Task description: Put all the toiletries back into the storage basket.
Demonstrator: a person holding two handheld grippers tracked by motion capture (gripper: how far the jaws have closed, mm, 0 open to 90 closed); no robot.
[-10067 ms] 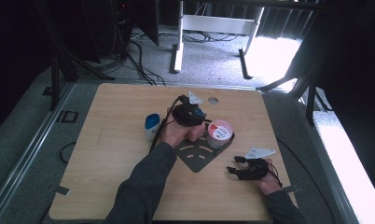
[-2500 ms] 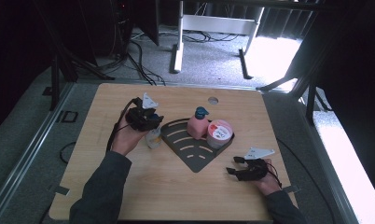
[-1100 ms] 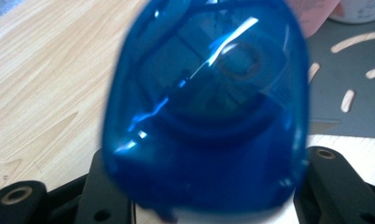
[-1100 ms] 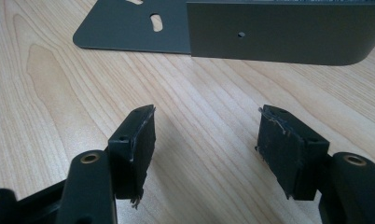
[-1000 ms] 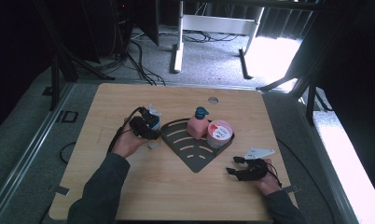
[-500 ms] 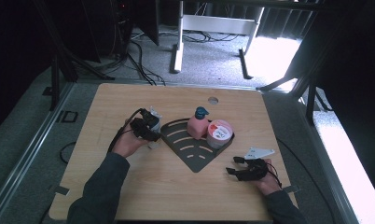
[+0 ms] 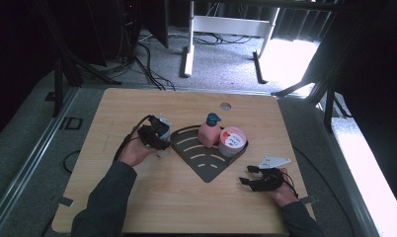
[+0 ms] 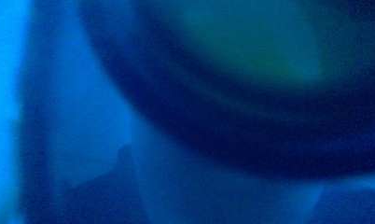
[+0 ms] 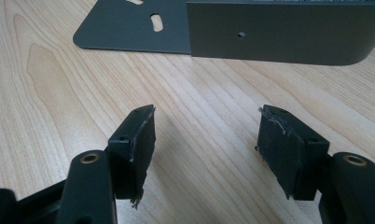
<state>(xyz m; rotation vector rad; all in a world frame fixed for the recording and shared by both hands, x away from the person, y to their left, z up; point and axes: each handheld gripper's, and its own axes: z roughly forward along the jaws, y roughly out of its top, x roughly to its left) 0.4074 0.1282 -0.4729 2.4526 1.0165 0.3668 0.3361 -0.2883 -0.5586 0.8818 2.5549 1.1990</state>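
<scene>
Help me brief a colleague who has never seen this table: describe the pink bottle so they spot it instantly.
Find the dark fan-shaped rack at the middle of the wooden table. The pink bottle stands upright at its back, left of the round tub with the red and white lid. Its blue pump top sets it apart.

the left forearm reaches forward from the bottom edge, its hand [image 7: 134,150] wrapped around the left tongs [image 7: 156,138], which point right; whether their jaws are parted cannot be told, since their own view is a blue blur. the right hand [image 7: 281,190] holds the right tongs [image 9: 206,140] low over the desk [image 9: 45,84], jaws spread wide with nothing between them.
</scene>
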